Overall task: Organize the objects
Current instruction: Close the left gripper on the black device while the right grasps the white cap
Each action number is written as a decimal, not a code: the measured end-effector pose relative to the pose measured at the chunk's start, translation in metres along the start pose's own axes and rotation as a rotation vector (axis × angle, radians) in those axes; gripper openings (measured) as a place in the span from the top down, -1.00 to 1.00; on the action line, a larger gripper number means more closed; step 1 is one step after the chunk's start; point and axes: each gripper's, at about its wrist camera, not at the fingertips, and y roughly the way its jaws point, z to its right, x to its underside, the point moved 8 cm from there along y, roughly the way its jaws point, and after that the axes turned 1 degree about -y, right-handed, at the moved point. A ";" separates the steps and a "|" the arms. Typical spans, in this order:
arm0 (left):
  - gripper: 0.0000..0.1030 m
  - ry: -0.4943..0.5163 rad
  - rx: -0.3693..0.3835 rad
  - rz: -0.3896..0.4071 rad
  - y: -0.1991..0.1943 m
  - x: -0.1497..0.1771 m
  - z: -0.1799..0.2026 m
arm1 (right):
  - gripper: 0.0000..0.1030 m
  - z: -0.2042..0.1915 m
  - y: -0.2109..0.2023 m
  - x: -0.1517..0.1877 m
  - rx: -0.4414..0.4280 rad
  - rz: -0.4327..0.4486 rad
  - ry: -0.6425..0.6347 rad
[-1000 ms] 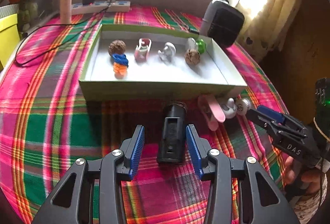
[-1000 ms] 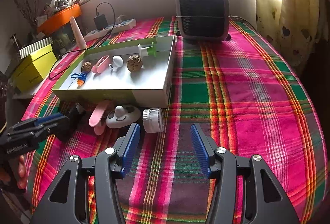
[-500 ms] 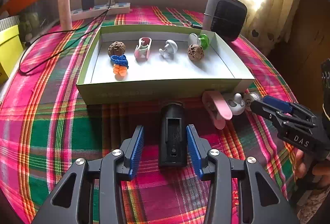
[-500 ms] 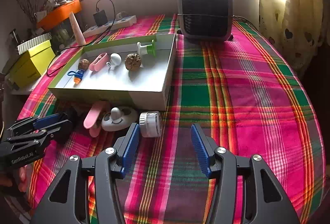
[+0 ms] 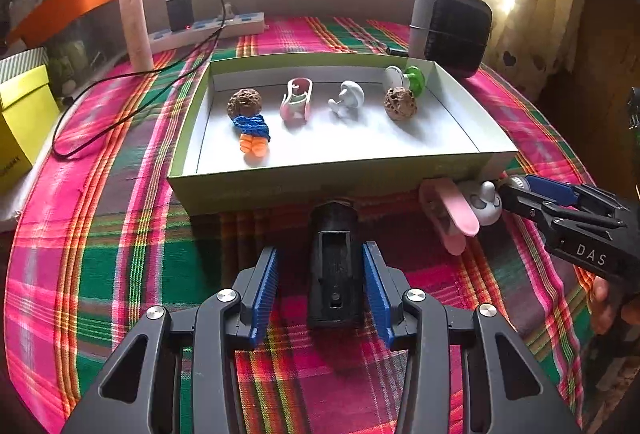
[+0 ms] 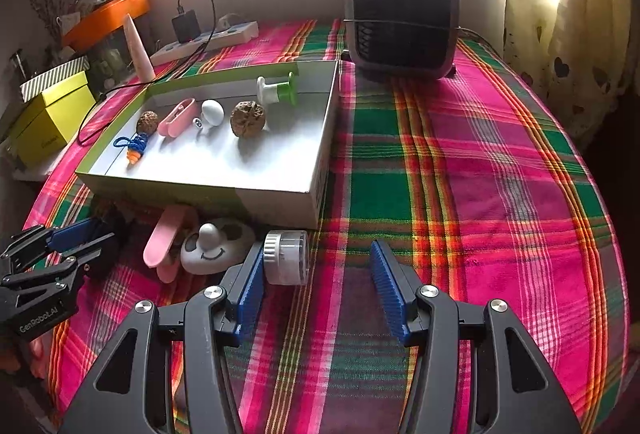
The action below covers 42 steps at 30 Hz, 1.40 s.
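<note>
Between the left hand-held gripper's (image 5: 320, 286) spread fingers, seemingly untouched, lies the black device (image 5: 334, 266).

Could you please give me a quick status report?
Left gripper open, straddling black holder. Right gripper open beside white cap. Box ahead.

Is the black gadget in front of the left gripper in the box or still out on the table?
Out. The black gadget lies on the tablecloth, just outside the box front wall, between the open left gripper fingers.
</note>
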 end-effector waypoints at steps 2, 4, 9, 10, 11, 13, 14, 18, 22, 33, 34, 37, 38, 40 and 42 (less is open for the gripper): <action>0.22 0.008 -0.005 0.005 0.000 0.000 -0.001 | -0.01 -0.001 0.001 0.000 0.013 -0.005 -0.014; 0.22 0.016 -0.011 0.008 0.000 0.000 -0.001 | -0.01 -0.004 0.002 0.000 0.036 -0.012 -0.043; 0.22 0.014 -0.013 0.008 0.000 0.001 0.001 | -0.01 -0.005 0.002 0.002 0.057 -0.015 -0.057; 0.22 0.016 -0.013 0.008 0.000 0.001 0.001 | -0.01 -0.006 0.003 0.002 0.058 -0.015 -0.057; 0.22 0.017 -0.013 0.009 0.000 0.000 0.001 | -0.01 -0.005 0.003 0.002 0.058 -0.016 -0.058; 0.22 0.014 -0.016 0.009 0.000 0.000 0.001 | -0.01 -0.005 0.002 0.002 0.062 -0.015 -0.059; 0.23 0.014 -0.017 0.008 0.000 0.000 0.001 | -0.01 -0.005 0.002 0.002 0.061 -0.015 -0.058; 0.25 0.014 -0.023 0.010 0.001 0.000 0.001 | 0.08 -0.006 0.002 0.002 0.064 -0.013 -0.057; 0.38 0.010 -0.036 0.011 0.001 0.001 -0.001 | 0.28 -0.005 0.001 0.001 0.067 -0.010 -0.056; 0.51 0.005 -0.047 0.013 0.000 0.001 -0.003 | 0.62 -0.006 -0.001 0.002 0.065 -0.006 -0.052; 0.51 0.004 -0.047 0.012 0.000 0.001 -0.004 | 0.62 -0.006 -0.001 0.002 0.065 -0.006 -0.052; 0.51 0.007 -0.048 0.013 0.000 0.001 -0.004 | 0.62 -0.006 -0.001 0.002 0.064 -0.006 -0.051; 0.51 0.005 -0.047 0.013 0.000 0.001 -0.004 | 0.62 -0.006 -0.001 0.002 0.064 -0.006 -0.052; 0.51 0.003 -0.046 0.013 0.000 0.001 -0.004 | 0.62 -0.006 -0.001 0.002 0.062 -0.006 -0.051; 0.51 0.002 -0.045 0.013 0.000 0.001 -0.004 | 0.62 -0.006 -0.002 0.003 0.062 -0.005 -0.049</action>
